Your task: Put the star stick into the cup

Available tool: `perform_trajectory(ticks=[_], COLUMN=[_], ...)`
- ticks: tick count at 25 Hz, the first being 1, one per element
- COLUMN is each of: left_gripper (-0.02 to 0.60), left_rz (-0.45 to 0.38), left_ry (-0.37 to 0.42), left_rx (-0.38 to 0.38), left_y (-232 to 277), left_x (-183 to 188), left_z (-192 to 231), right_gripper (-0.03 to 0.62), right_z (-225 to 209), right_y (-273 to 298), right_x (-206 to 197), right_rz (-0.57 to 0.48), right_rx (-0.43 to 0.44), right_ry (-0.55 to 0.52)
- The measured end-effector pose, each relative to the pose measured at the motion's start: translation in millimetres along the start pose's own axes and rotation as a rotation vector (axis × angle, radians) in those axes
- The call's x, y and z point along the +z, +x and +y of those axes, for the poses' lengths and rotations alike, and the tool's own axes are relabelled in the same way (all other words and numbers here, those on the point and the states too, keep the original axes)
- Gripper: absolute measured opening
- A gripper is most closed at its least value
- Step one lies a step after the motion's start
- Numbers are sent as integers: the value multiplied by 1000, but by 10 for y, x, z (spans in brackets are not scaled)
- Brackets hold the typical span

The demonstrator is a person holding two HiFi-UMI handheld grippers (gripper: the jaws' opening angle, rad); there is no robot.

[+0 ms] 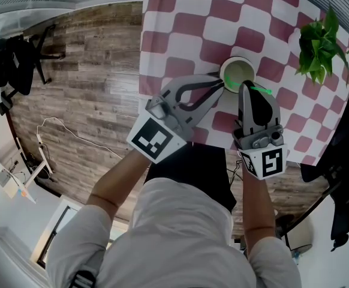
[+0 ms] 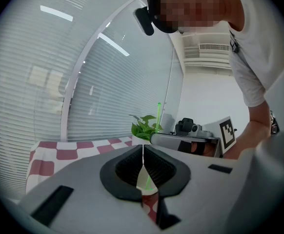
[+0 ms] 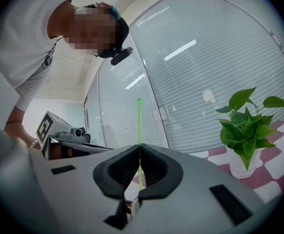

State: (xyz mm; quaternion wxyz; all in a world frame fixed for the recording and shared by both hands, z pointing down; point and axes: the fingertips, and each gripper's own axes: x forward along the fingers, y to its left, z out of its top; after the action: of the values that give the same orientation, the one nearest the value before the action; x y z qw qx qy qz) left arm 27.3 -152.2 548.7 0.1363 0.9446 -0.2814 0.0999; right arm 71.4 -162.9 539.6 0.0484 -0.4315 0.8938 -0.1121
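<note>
A pale cup (image 1: 238, 72) stands on the pink-and-white checked tablecloth (image 1: 186, 23) near the table's front edge. My left gripper (image 1: 220, 84) reaches its left rim, jaws closed with the thin pale cup wall (image 2: 144, 178) pinched between the pads. My right gripper (image 1: 246, 87) hangs just in front of the cup, shut on a thin green stick (image 3: 139, 126) that rises straight above the jaws to a small knob. In the left gripper view the stick (image 2: 158, 115) shows upright above the right gripper (image 2: 188, 139). Its lower end is hidden.
A potted green plant (image 1: 319, 44) in a white pot (image 3: 240, 167) stands at the table's right side. Blinds run behind the table. Wooden floor, a dark chair (image 1: 15, 62) and a white cable (image 1: 72, 134) lie to the left.
</note>
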Motion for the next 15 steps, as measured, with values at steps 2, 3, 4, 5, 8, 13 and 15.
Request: perform_trajectory(ticks=[2,3,4,5,8,13,15], left_gripper=[40,40,40,40,40,40,40], left_rz=[-2,-2,-2,-2,4,6,7], left_ry=[-1,-2,-3,-5,-5,-2,0], left_rx=[0,1,2,2,1,0,-1], left_y=[5,6,6,7,5,10,16], left_x=[-3,-6,-10,-15,-35,-41,-43], left_z=[1,2,4,5,7,12,17], right_gripper=[32,32,32,32,32,32,32], right_z=[-9,-16,-21,-26,-34,-67,-74], right_y=[-2,-4,-7,-12,-14,-14,-10], right_x=[-16,-25,-33,-38,-42,-41,-39], right_rz=[3,4,5,5,5,8,11], right_rx=[-1,-3,-5,-6,-7,-19,-22], right_ry=[0,0,-2,-4,-9,-19,-31])
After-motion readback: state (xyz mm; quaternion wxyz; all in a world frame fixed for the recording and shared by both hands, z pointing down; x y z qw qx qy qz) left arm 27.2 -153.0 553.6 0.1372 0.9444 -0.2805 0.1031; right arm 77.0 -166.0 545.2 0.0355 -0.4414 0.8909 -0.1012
